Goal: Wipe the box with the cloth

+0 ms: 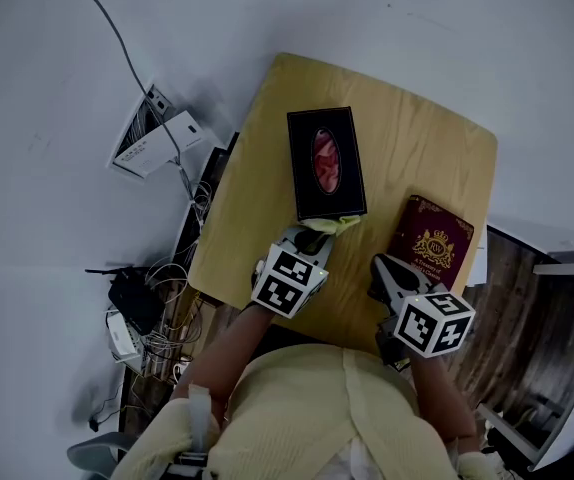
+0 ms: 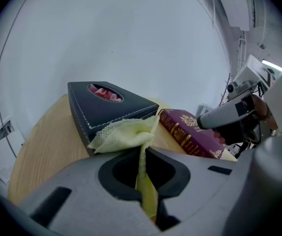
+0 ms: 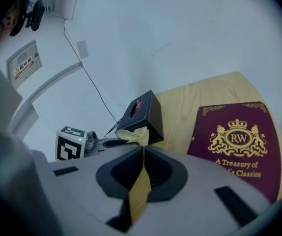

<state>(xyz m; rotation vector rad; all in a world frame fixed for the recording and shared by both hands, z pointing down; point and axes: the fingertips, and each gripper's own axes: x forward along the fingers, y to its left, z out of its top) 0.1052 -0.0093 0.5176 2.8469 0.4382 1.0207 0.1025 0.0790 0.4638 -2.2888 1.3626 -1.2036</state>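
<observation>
A black tissue box (image 1: 325,163) with red tissue in its oval slot lies on the small wooden table (image 1: 417,138). My left gripper (image 1: 314,236) is shut on a yellow cloth (image 1: 336,225), whose bunched end rests against the box's near end. In the left gripper view the cloth (image 2: 124,133) runs from between the jaws of the left gripper (image 2: 143,150) up onto the box (image 2: 106,107). My right gripper (image 1: 380,266) is shut and empty, beside the near edge of a maroon book (image 1: 432,243). The right gripper view shows its closed tips (image 3: 143,149), the book (image 3: 237,141), the box (image 3: 142,112) and the cloth (image 3: 133,134).
On the pale floor left of the table lie white cartons (image 1: 152,138), a cable (image 1: 117,38), and a tangle of wires and adapters (image 1: 137,313). A dark wood surface (image 1: 527,308) stands to the right. The person's cream sleeves fill the bottom of the head view.
</observation>
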